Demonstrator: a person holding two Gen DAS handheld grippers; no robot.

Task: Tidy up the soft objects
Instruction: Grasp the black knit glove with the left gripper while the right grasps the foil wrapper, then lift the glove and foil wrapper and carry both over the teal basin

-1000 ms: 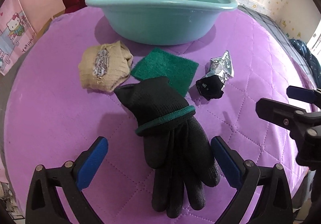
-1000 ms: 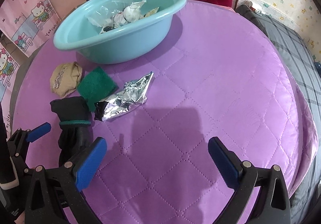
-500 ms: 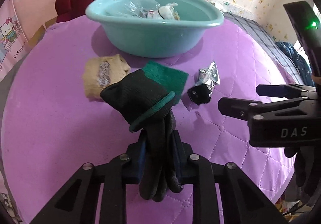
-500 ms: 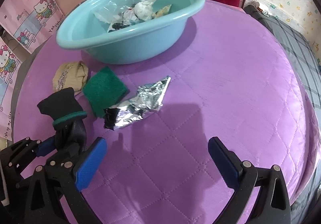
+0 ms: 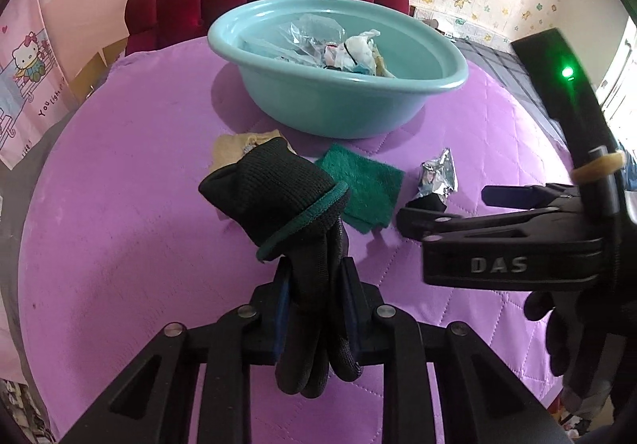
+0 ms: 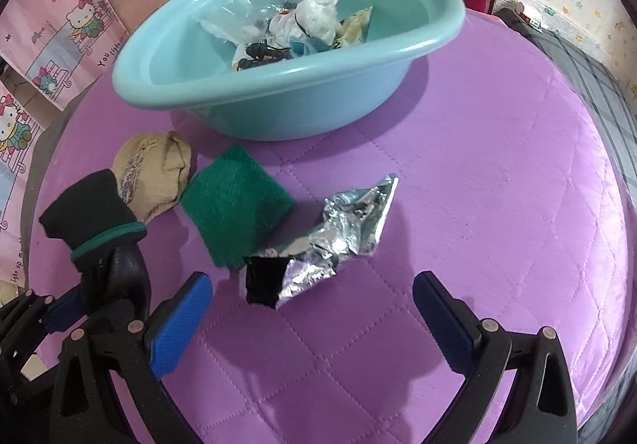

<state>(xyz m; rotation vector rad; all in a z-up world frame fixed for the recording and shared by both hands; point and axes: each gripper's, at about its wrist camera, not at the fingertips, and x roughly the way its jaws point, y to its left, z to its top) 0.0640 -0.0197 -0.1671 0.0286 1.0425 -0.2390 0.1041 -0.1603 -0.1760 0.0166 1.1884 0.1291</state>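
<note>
Black knitted glove with a green cuff band [image 5: 302, 229] is hanging clenched in the left claw [image 5: 314, 308] above the purple quilted bench [image 5: 119, 245]; carrying it clear over the teal plastic basin's [image 5: 398, 113] rim seems wise. Right claw [image 6: 310, 308] is gaping, empty, nearing the crumpled foil wrapper [image 6: 342, 233].

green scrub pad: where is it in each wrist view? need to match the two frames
Left wrist: green scrub pad right of centre, flat on the purple cover, partly behind the black glove.
Right wrist: green scrub pad left of centre, between the tan sock and the foil packet.
Shared landmark: the teal basin, just beyond the pad in both.
</note>
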